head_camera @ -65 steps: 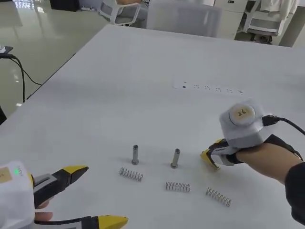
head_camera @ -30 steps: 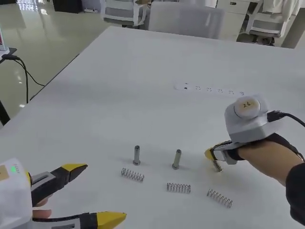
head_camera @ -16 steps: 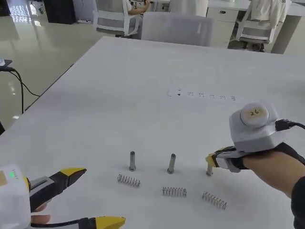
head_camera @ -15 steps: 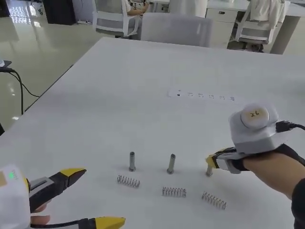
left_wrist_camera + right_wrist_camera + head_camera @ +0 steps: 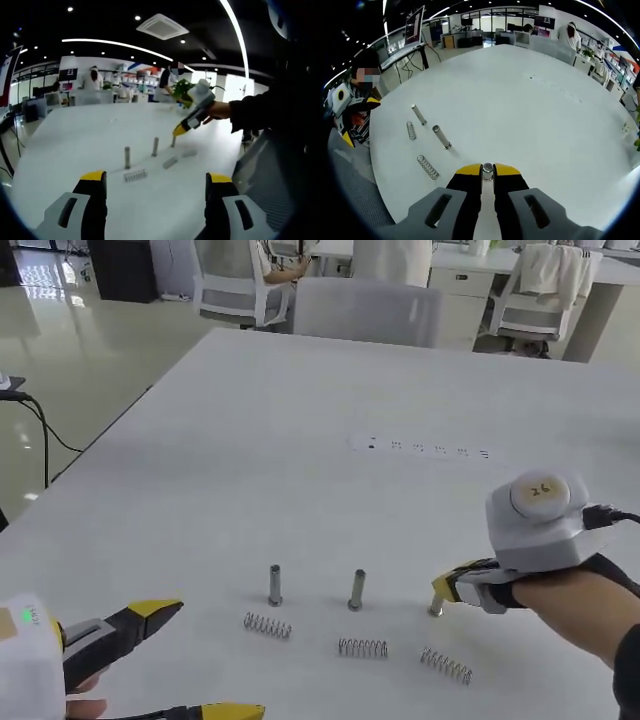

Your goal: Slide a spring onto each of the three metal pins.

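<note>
My right gripper clamps one pin, seemingly upright on the counter; my left gripper gapes wide.

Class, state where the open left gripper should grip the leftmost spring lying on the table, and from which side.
Probably at mid-length, across the coils, from above: the leftmost spring lies flat on the table, and a middle grip leaves an end free for the pin behind it.
</note>
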Tool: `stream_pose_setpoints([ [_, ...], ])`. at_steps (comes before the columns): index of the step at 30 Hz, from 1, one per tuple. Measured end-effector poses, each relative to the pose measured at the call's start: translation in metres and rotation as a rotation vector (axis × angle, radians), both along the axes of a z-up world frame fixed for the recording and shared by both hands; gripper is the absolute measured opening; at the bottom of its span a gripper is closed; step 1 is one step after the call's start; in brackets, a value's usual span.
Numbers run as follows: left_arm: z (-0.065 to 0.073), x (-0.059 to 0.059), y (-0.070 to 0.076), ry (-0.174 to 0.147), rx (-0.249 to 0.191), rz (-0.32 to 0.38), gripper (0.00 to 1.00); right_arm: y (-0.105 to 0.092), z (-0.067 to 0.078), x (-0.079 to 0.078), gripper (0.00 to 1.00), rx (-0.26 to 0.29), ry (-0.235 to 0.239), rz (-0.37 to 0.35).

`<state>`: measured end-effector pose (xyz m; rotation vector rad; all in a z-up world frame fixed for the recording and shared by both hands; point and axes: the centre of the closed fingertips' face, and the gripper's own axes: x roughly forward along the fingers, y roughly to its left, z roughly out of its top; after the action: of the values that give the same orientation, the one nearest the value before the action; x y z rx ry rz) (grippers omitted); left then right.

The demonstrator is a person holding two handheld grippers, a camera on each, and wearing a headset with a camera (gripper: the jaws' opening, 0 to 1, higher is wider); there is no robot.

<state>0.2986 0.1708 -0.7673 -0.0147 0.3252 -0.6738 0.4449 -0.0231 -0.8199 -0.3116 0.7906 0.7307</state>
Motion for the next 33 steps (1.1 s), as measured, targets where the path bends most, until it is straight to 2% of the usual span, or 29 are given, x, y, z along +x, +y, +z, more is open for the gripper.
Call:
stream_pose_setpoints([
  [7, -0.002, -0.001, 0.0, 0.005, 0.0, 0.004, 0.77, 0.0, -0.001, -0.001, 0.07, -0.01, -0.009, 0.021],
  [17, -0.002, 0.0, -0.001, 0.006, 0.003, -0.006, 0.77, -0.002, 0.004, -0.002, 0.13, -0.004, -0.037, 0.028],
  [24, -0.001, 0.001, -0.002, 0.003, 0.004, -0.012, 0.77, -0.008, 0.009, -0.01, 0.17, 0.004, -0.053, 0.04],
  [33, 0.0, 0.001, -0.003, -0.004, 0.004, -0.018, 0.77, -0.015, 0.014, -0.031, 0.19, 0.017, -0.054, 0.092],
])
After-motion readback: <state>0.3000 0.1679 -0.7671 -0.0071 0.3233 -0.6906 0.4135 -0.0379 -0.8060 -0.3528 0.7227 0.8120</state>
